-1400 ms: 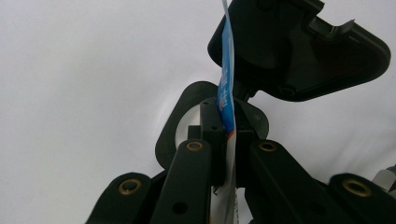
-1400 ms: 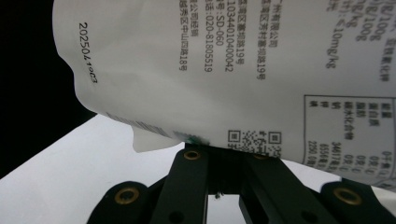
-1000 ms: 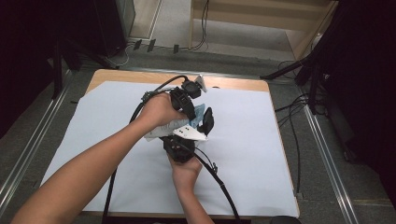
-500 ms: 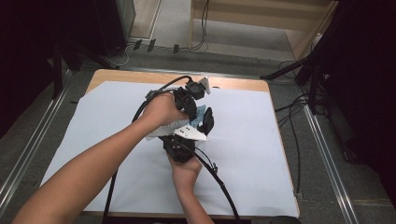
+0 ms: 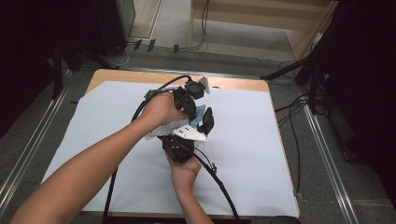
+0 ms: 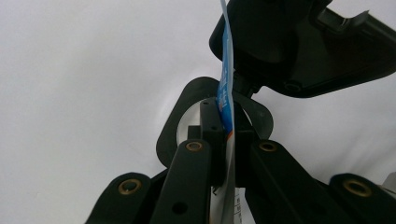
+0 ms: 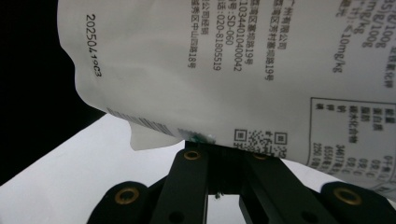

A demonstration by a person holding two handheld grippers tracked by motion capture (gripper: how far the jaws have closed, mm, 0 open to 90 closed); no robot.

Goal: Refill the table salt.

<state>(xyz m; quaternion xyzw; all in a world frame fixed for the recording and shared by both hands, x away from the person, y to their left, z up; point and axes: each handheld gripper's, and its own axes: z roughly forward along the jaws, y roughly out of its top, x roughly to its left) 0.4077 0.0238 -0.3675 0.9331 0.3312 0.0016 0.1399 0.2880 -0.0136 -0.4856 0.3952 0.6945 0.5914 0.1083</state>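
A white and blue plastic packet point(image 5: 198, 113) is held up over the middle of the table between both grippers. My left gripper point(image 5: 189, 108) comes in from the left and is shut on it. The left gripper view shows the packet point(image 6: 226, 88) edge-on, pinched between the jaws of the left gripper point(image 6: 225, 126), with the other gripper point(image 6: 299, 42) just beyond. My right gripper point(image 5: 204, 122) reaches up from below. In the right gripper view, the right gripper point(image 7: 219, 147) is shut on the lower edge of the packet point(image 7: 233, 60), whose white back carries printed text and codes.
A white sheet point(image 5: 261, 140) covers the wooden table point(image 5: 233, 84). Black cables point(image 5: 219, 182) trail from the grippers toward the front edge. Metal rails point(image 5: 327, 154) run along both sides, and a dark stand point(image 5: 308, 70) with floor cables sits at the right.
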